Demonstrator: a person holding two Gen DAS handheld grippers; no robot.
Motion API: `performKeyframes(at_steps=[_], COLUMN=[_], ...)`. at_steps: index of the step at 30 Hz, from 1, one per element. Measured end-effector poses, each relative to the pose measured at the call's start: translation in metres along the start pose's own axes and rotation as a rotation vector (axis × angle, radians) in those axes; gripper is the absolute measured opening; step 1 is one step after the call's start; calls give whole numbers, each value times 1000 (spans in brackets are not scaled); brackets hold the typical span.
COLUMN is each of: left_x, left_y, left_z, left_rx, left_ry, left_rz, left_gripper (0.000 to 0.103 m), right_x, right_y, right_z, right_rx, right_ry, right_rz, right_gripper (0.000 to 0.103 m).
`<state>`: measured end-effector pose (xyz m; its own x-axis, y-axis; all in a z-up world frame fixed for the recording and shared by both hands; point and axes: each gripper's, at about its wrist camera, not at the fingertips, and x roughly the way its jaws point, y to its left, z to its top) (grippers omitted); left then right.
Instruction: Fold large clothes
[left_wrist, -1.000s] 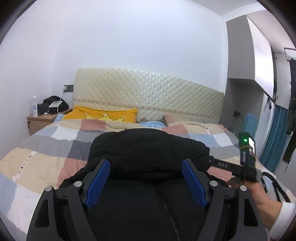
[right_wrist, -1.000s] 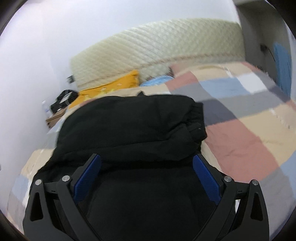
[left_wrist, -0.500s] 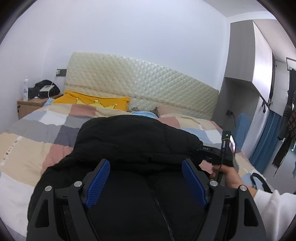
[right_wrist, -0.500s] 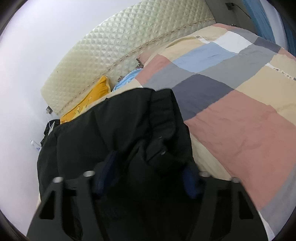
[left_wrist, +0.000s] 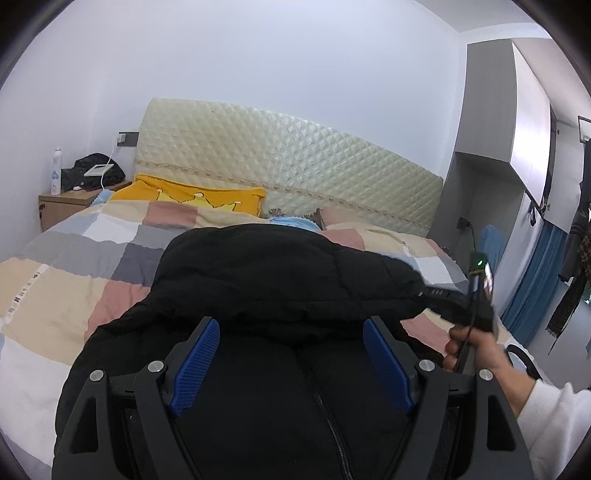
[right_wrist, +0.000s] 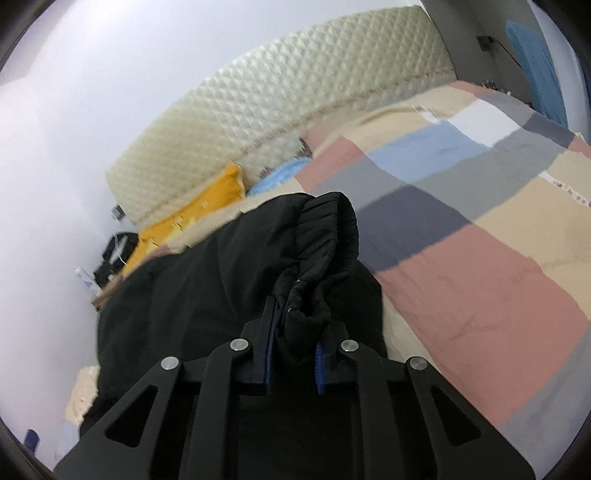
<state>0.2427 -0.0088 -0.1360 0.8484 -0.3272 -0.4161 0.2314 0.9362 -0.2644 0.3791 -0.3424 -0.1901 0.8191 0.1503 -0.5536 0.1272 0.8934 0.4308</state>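
Early days on the bed (left_wrist: 66, 280) — the black jacket (left_wrist: 280, 280) lies bunched, right gripper (right_wrist: 293, 332) closing on its cuff (right_wrist: 325, 236), left gripper (left_wrist: 291, 354) wide, empty — folding mostly ahead.

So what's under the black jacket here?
The black jacket lies on the patchwork quilt, which shows all around it. The quilt directly beneath is covered.

Patchwork quilt (left_wrist: 74, 280) across the bed, yellow pillow (left_wrist: 199, 197), cream padded headboard (left_wrist: 288, 166), wooden nightstand (left_wrist: 62, 205) with a white bottle (left_wrist: 56, 176), blue curtain (left_wrist: 532, 291)
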Motion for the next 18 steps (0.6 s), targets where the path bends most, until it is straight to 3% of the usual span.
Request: performKeyframes(at_steps=[6, 11, 13, 14, 15, 16, 18], left_x=[7, 7, 7, 9, 11, 14, 19], left_y=[-2, -5, -7, -7, -8, -9, -10], left_z=[-3, -5, -5, -6, -7, -9, -10], left_rx=[19, 26, 33, 37, 43, 49, 56], left_ry=[19, 12, 5, 0, -5, -4, 2], left_rz=[0, 2, 8, 14, 20, 30, 43], left_gripper=[80, 80, 80, 80, 80, 80, 80], right_x=[22, 16, 9, 5, 2, -7, -24], right_y=[-18, -1, 8, 12, 14, 19, 25], right_z=[-22, -14, -12, -12, -12, -14, -17], right_rx=[1, -80, -139, -165, -186, -223, -268], right_ry=[44, 44, 62, 76, 83, 85, 79], right_rz=[-25, -79, -130, -152, -164, -171, -152], right_gripper=[17, 20, 26, 40, 60, 67, 67])
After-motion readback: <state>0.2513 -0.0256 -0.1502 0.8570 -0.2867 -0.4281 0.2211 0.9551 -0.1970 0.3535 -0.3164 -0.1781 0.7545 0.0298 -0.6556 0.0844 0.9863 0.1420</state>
